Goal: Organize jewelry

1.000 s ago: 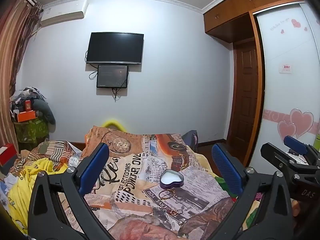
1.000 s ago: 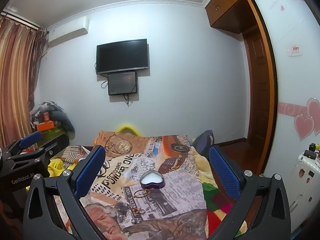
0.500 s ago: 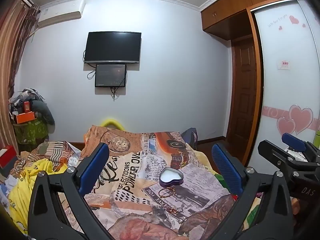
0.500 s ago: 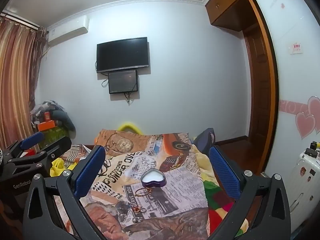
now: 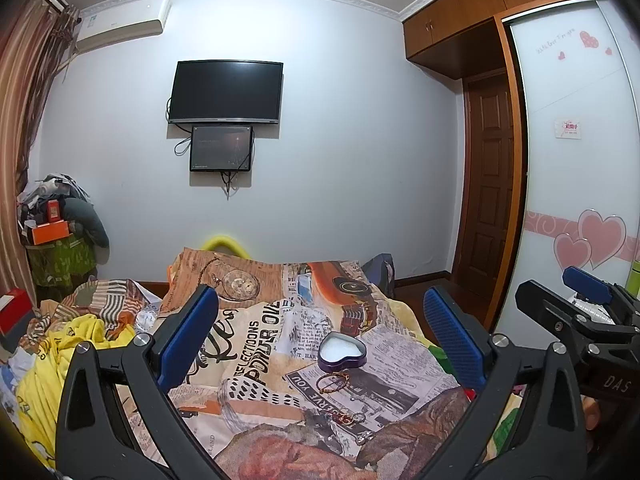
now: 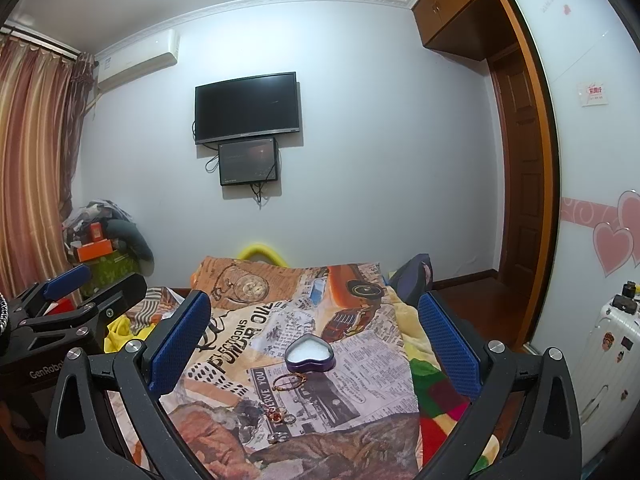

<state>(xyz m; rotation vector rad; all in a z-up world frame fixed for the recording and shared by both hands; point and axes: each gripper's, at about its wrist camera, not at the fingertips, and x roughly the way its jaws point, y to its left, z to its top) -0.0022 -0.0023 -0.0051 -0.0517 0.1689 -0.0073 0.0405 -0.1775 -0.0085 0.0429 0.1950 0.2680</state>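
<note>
Your bed (image 5: 256, 344) fills the lower middle of both views under a newspaper-print blanket (image 6: 240, 332), with the wall TV (image 5: 227, 92) at 12 o'clock above it. Your left tongs (image 5: 320, 340) stand wide, nothing between the blue pads (image 5: 188, 336). Your right tongs (image 6: 312, 336) stand just as wide and hold nothing; each pair shows at the other view's edge, the right at 3 o'clock, the left at 9 o'clock.

On the blanket, the heart tin (image 5: 342, 351) lies open with its pale inside up, between your spread fingers in both views. Just at its 6 o'clock lies a gold bracelet (image 5: 333, 382), close but apart from the tin. Further toward 6 o'clock sits a small cluster of rings (image 6: 282, 418), and nearest you one more small silvery piece (image 6: 279, 437), too small to tell what kind.
</note>
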